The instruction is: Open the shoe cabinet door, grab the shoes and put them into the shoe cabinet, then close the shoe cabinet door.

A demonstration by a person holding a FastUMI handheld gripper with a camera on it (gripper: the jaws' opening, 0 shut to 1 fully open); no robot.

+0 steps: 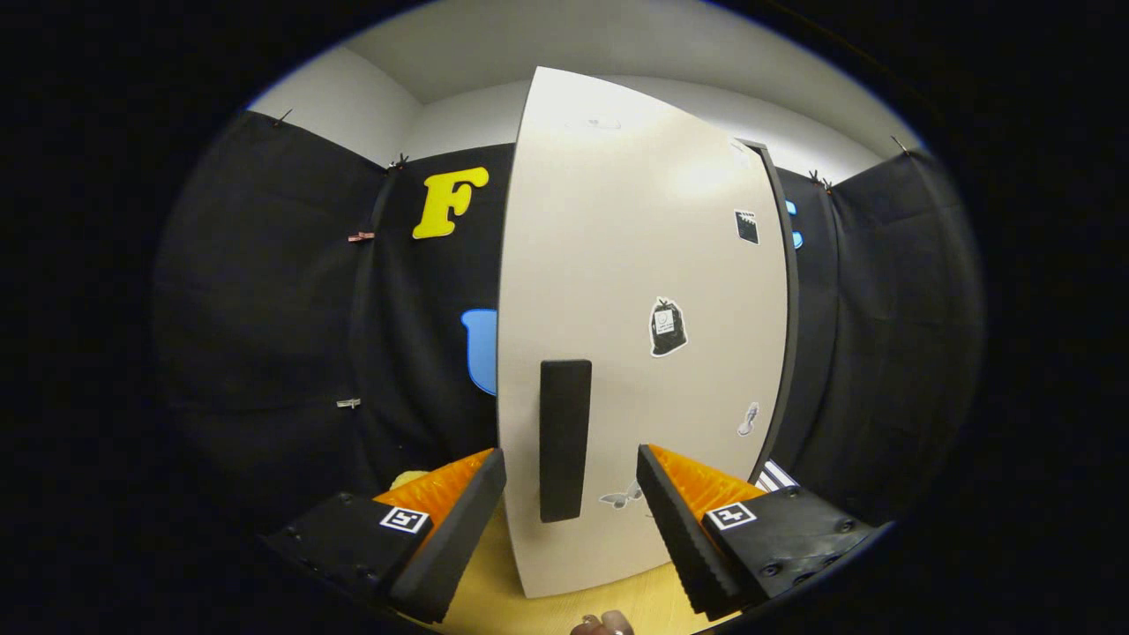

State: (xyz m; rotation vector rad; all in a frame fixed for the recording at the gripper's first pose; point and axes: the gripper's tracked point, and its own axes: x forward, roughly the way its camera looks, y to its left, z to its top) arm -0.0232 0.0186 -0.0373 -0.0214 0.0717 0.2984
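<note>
Gripper (pixel 571 520) fingers spread apart before cabinet door (pixel 644 291) on wooden floor (pixel 494 608).

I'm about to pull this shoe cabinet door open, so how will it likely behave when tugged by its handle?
The door looks like a stiff flat panel, so it should swing rather than flex. The black handle, standing upright between the open tongs, looks blocky, probably easy to pinch. The cabinet is tall and narrow, so a hard tug might rock it.

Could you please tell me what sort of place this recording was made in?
Probably a staged recording booth: black cloth walls clipped up under plain white room walls, and a lone white shoe cabinet on a wooden floor. The open claw straddles its black door handle.
</note>
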